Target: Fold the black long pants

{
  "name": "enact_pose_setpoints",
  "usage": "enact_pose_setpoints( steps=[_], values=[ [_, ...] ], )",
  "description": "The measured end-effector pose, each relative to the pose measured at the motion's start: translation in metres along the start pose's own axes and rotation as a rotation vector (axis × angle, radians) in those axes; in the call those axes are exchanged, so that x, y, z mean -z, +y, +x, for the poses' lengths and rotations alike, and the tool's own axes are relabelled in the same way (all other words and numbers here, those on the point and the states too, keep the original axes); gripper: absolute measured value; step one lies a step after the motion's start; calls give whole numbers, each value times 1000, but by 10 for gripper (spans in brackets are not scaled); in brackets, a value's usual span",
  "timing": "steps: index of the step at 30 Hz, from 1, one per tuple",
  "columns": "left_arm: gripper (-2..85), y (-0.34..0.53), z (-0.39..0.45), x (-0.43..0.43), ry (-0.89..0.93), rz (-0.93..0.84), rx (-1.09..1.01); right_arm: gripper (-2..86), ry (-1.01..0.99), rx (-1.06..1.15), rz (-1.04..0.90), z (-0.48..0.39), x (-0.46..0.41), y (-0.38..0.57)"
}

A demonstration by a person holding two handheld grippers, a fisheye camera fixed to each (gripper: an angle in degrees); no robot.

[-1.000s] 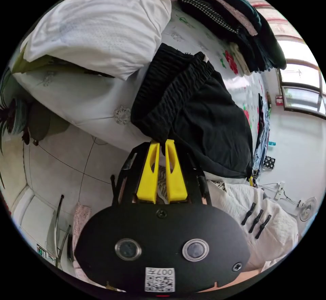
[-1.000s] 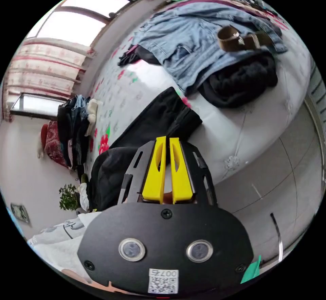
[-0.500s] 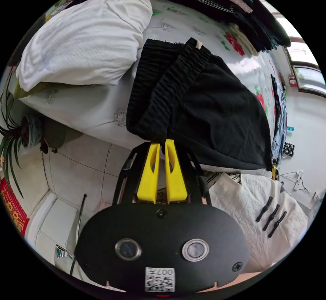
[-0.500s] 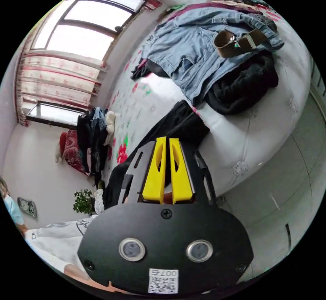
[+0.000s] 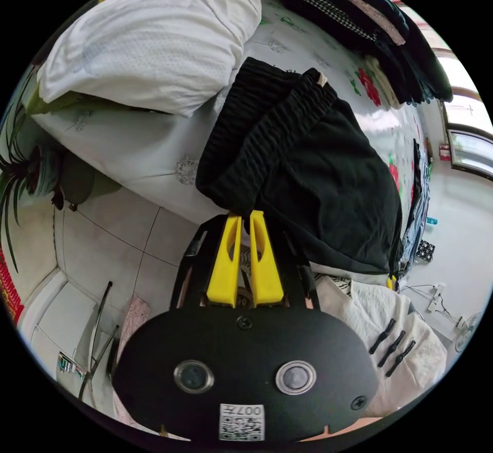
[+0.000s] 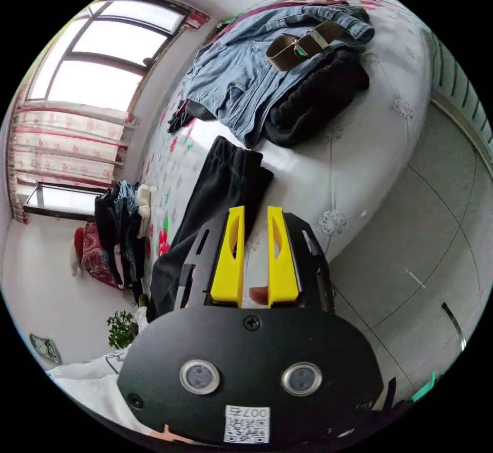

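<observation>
Pants [image 5: 318,176]: black, spread along the near edge of the bed [image 5: 133,150] in the left gripper view, gathered waistband end nearest the camera.
Left tongs [image 5: 245,213]: jaws close together, tips at the waistband edge with black cloth between them; they appear to pinch it.
Pillow [image 5: 149,42]: white, on the bed beside the waistband.
Stack of clothes [image 5: 370,22]: dark folded pieces farther back on the bed.
Person: white top with dark toggles [image 5: 395,340] beside the tongs.
Pants, right gripper view [image 6: 215,191]: the leg ends lie flat on the flowered bed [image 6: 359,130], hems pointing toward the jeans.
Right tongs [image 6: 255,209]: jaws parted with a clear gap, nothing between them, just off the cloth above the bed edge.
Jeans [image 6: 241,73]: blue, lying beyond the hems, with a brown belt [image 6: 298,45] on top.
Floor [image 6: 411,248]: pale tiles beside the bed.
</observation>
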State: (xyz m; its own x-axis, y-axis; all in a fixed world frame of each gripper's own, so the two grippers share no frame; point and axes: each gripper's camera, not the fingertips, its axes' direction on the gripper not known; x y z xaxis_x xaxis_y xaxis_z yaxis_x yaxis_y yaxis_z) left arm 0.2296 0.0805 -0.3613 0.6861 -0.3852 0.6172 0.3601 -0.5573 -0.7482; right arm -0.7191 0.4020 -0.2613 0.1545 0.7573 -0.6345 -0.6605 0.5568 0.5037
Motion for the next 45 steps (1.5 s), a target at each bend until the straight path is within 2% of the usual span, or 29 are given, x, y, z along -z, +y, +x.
enact_pose_setpoints(
  steps=[3,8,11,14,16,18,21,25,27,30,33,35,37,40,43,45],
  values=[
    [27,11,-5,-1,18,34,12,62,-57,-68,98,17,5,16],
    [54,42,-12,-1,91,136,47,69,-136,-84,61,18,-32,8],
    [75,70,-23,-10,228,205,85,55,-157,-131,109,16,-52,-1],
    [77,82,-31,-23,311,228,132,33,-260,-218,56,17,-78,-20],
    [75,88,-30,-32,319,231,147,29,-265,-185,83,4,-74,-27],
    [70,93,-23,-32,284,250,126,32,-98,-63,84,-14,-65,-31],
    [56,110,-4,-23,172,310,90,33,185,1,130,-20,-52,-26],
    [34,150,52,0,-39,475,-11,33,234,245,109,-62,-66,-25],
    [29,157,89,-4,-73,497,-127,33,233,474,0,-110,-111,-20],
    [27,148,150,-33,-56,437,-301,33,301,748,-145,-167,-190,4],
    [17,135,205,-79,-18,333,-411,30,370,947,-274,-199,-266,32],
    [6,132,231,-109,-58,270,-459,26,416,1024,-334,-206,-302,43],
    [-5,135,255,-153,-177,132,-508,20,471,1062,-336,-207,-326,47],
    [-9,158,270,-169,-287,178,-616,7,470,1084,-340,-200,-345,32],
    [-9,163,274,-176,-357,135,-656,1,484,962,-311,-189,-351,-15],
    [-9,162,271,-176,-330,124,-637,1,454,825,-287,-176,-355,-54]
  ],
)
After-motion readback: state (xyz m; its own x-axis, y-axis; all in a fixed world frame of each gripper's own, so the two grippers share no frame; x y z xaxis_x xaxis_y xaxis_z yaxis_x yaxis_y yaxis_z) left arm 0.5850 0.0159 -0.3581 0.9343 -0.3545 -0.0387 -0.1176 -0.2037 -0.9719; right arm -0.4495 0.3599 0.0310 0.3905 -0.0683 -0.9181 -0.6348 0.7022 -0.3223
